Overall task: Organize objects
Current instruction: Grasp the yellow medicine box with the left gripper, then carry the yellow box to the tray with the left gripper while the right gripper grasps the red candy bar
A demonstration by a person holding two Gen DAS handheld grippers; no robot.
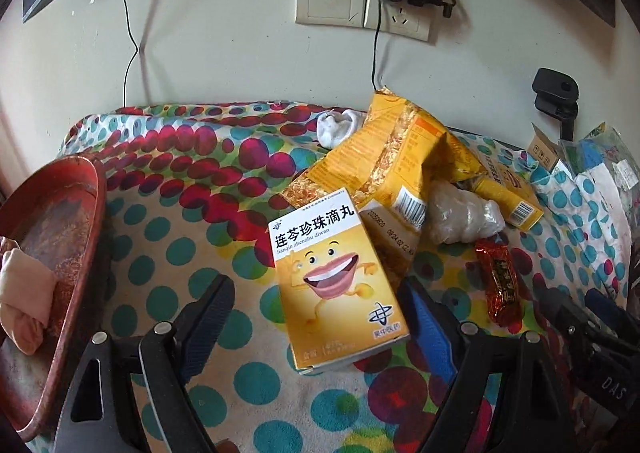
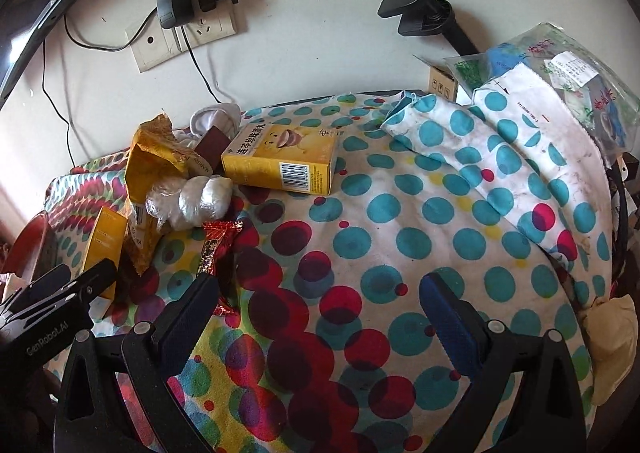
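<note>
Two claws over one messy polka-dot counter against a white wall.

My left claw [image 1: 316,317] is spread wide around the near end of a yellow medicine box [image 1: 334,285] reading "lianqin zhenzhu diwan", pads not touching it; the box lies flat on the dotted cloth [image 1: 168,253]. My right claw [image 2: 320,313] is wide too, nothing in it, over the bare cloth with plenty of room to the right. Clutter sits left of that: torn yellow snack bag [image 1: 384,157], wadded plastic [image 2: 192,201], red candy wrapper [image 1: 500,285], a second yellow box [image 2: 280,161]. A red tray [image 1: 56,221] hugs the left edge, wall socket [image 1: 400,17] above.
</note>
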